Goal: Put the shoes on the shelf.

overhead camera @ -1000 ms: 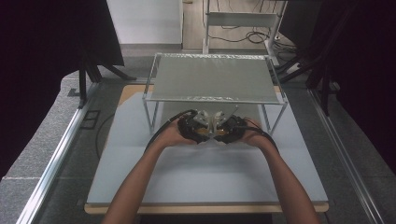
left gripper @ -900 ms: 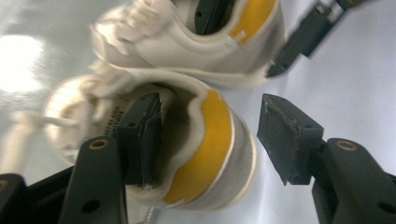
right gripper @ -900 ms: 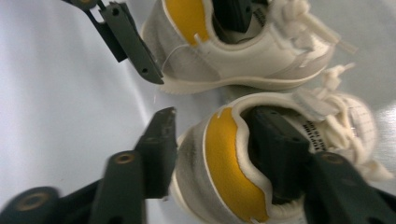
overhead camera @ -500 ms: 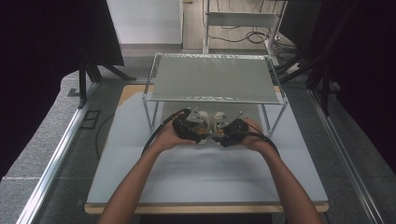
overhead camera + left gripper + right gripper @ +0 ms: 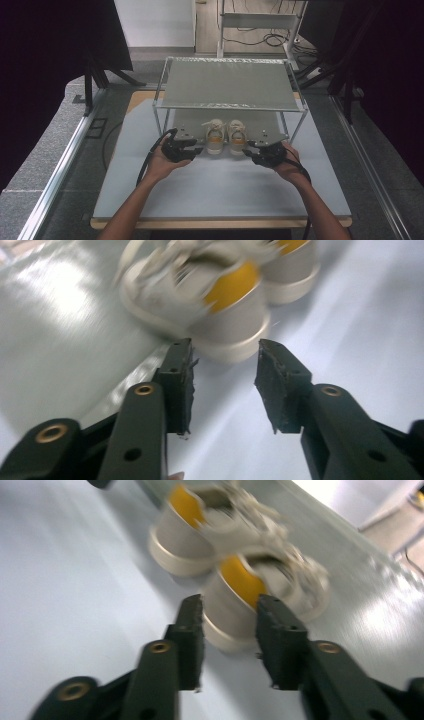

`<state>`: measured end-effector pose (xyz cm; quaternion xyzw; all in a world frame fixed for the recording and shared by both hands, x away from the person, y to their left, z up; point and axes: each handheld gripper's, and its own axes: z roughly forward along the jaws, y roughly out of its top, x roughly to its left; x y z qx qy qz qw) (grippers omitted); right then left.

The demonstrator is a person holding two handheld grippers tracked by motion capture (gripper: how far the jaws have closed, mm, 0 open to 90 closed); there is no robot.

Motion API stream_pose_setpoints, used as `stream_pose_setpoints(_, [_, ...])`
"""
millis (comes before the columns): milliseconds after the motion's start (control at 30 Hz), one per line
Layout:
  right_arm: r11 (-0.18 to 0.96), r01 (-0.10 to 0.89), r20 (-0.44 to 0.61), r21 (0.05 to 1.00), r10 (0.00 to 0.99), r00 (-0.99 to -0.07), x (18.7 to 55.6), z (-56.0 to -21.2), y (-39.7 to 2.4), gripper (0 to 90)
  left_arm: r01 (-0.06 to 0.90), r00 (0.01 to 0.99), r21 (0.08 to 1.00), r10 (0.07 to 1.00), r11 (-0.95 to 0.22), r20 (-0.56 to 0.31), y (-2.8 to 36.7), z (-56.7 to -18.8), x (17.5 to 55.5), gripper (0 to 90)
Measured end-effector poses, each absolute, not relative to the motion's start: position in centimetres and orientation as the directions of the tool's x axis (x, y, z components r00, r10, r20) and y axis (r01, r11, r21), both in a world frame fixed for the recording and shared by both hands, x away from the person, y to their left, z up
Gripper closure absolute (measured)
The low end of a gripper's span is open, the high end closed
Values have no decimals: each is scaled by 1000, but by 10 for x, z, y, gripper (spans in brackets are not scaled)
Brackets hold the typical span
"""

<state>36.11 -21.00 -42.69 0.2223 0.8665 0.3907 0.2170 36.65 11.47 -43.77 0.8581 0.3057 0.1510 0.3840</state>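
High view first, taken from left to right: our left gripper (image 5: 196, 150) sits in our left hand (image 5: 165, 162) on the pale table (image 5: 220, 190), just left of the pair of small shoes. The left shoe (image 5: 215, 136) and the right shoe (image 5: 237, 135) stand side by side under the front edge of the wire shelf (image 5: 230, 85), heels toward us, touching or nearly touching each other. Our right gripper (image 5: 248, 151) is held in our right hand (image 5: 285, 165) just right of the pair. Both grippers point inward at the heels, and each stands clear of its shoe.

From the left gripper view, our left gripper (image 5: 225, 370) has its jaws partly apart with bare table between them; they have just been closing and hold nothing. The near shoe (image 5: 220, 315), cream with a yellow lining, lies just beyond the tips, its heel in line with the gap but not inside it. The second shoe (image 5: 295, 265) stands behind it toward the upper right. This view is blurred.

From the right gripper view, our right gripper (image 5: 230, 615) also has its jaws partly apart, and they too have just been closing. The heel of the near shoe (image 5: 235, 605) shows through the gap; the blur keeps us from telling whether it reaches between the tips, though the pads do not seem to press on it. The other shoe (image 5: 185, 535) stands farther off to the upper left.
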Motion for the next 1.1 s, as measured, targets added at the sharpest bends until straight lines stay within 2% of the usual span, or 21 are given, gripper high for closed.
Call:
stream_pose_setpoints(33, [596, 216, -202, 774, 555, -807, 361, -427, -210, 662, 428, 756, 748, 655, -507, 11, 117, -440, 368, 608])
stream_pose_setpoints(67, [580, 260, -182, 772, 594, -784, 365, -432, -217, 710, 447, 743, 749, 670, -489, -5, 119, -443, 369, 631])
stream_pose_setpoints(233, [562, 342, -157, 753, 659, -735, 382, -448, -220, 789, 506, 687, 734, 726, -452, -27, 116, -460, 383, 682])
stream_pose_setpoints(500, [507, 403, -157, 762, 748, -645, 410, -466, -206, 869, 545, 646, 735, 761, -404, -61, 103, -469, 410, 726])
stream_pose_setpoints(733, [465, 436, -132, 770, 786, -604, 423, -475, -204, 885, 568, 627, 726, 776, -389, -74, 91, -479, 423, 737])
stream_pose_setpoints(1100, [517, 411, -181, 751, 760, -625, 430, -474, -190, 894, 586, 620, 701, 782, -406, -65, 80, -480, 431, 788])
